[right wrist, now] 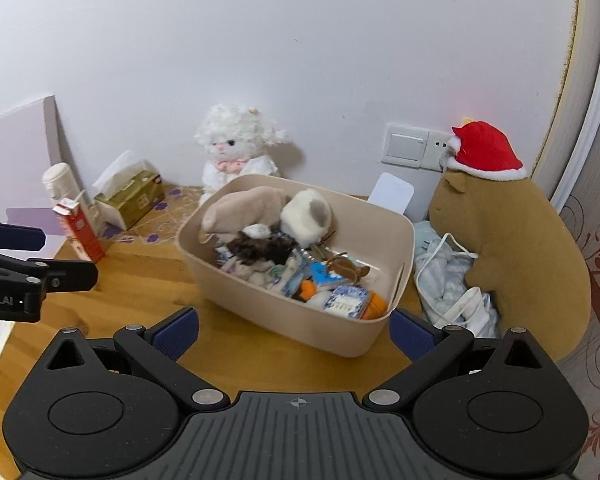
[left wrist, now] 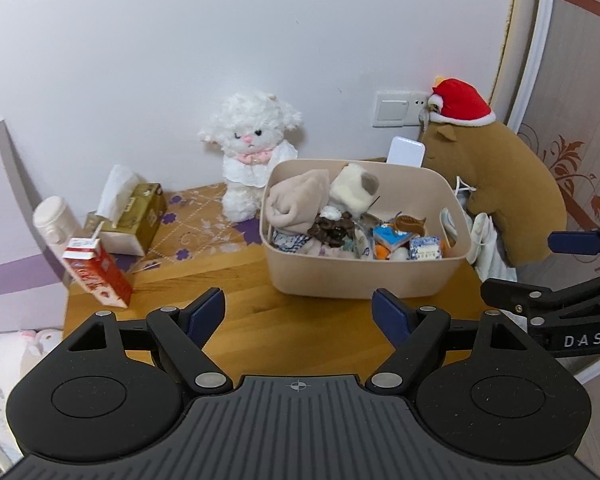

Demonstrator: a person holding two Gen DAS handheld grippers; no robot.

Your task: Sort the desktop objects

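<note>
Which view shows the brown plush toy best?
The right wrist view: the brown plush toy shows whole, red hat and body, beside the bin. In the left wrist view the toy sits at the frame's edge, its lower part cut off by the right gripper.

Spread tongs face filled beige bin.

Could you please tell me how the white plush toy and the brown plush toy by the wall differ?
The white plush toy is fluffy and curly; the brown plush toy is smooth. The white one is bareheaded with a pink collar; the brown one wears a red hat. The white one looks smaller and sits left of the beige bin; the brown one stands on its right. Both stand upright against the wall.
</note>
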